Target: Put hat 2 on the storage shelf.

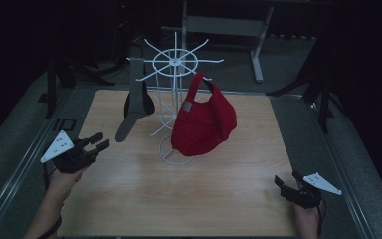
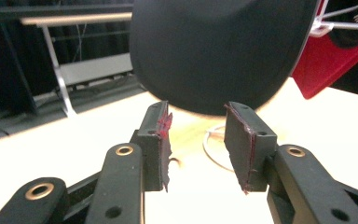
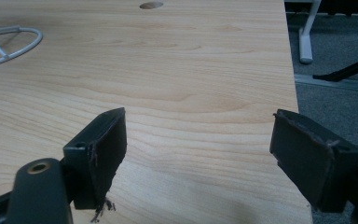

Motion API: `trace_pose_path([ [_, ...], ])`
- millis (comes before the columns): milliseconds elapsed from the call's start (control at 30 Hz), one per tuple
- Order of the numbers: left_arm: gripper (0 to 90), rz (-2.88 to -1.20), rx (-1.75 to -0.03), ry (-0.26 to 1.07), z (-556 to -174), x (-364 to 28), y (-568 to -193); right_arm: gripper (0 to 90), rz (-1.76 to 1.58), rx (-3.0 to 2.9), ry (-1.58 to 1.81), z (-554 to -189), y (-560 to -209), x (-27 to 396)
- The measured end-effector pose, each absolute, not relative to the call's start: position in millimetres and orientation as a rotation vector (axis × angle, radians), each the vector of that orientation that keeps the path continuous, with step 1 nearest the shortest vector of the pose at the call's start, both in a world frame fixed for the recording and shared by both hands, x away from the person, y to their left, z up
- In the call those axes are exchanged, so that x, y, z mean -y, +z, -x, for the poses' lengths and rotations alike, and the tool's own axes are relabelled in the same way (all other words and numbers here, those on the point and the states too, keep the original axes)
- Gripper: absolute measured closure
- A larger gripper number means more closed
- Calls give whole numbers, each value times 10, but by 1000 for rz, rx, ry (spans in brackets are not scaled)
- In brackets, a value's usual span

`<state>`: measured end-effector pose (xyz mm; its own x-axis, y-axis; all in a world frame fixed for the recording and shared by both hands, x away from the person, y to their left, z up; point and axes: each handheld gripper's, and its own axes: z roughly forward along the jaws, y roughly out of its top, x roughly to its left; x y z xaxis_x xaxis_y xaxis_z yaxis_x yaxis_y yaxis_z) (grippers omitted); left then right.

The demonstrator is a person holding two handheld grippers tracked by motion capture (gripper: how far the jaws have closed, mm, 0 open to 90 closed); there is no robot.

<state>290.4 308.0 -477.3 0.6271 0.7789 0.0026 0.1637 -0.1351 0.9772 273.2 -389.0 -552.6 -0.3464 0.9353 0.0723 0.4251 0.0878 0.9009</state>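
Black cap [image 1: 135, 107] hangs from the white wire rack [image 1: 175, 62] on the wooden table [image 1: 219, 189], its brim pointing down and toward the left gripper [image 1: 99, 141]. In the high view the room is dim, so the cap's crown merges with the dark background and how it hooks onto a rack arm is hard to make out. A red cap [image 1: 204, 122] hangs on the rack's other side, covering much of the rack's stem; only part of the ring base [image 1: 171, 158] shows beneath it.

In the left gripper view the black cap [image 2: 219, 51] is blurred and cut off by the top edge, looming just beyond the jaws. The left gripper [image 2: 196, 135] is released: its jaws stand partly apart with nothing between them, and the brim's edge lies past the tips, not touching as far as the blur allows. A slice of the red cap [image 2: 326, 65] and a bit of rack [image 2: 340, 25] appear at the right edge, and a curve of the base [image 2: 212, 154] shows between the jaws.

The right gripper [image 1: 287, 180] rests near the table's right front corner, well apart from the rack. In its own view the right gripper [image 3: 198, 140] is spread wide over bare table [image 3: 177, 70], holding nothing; one jaw hangs past the table's edge, and the base [image 3: 14, 44] is cut off at the left.
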Motion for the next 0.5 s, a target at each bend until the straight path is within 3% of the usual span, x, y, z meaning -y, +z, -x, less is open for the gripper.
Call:
trace_pose_path([
  [500,608,-1698,-884,620,-2817,-3143,-5252,183,-1337,-1830,1215,-2733,-5526,3884],
])
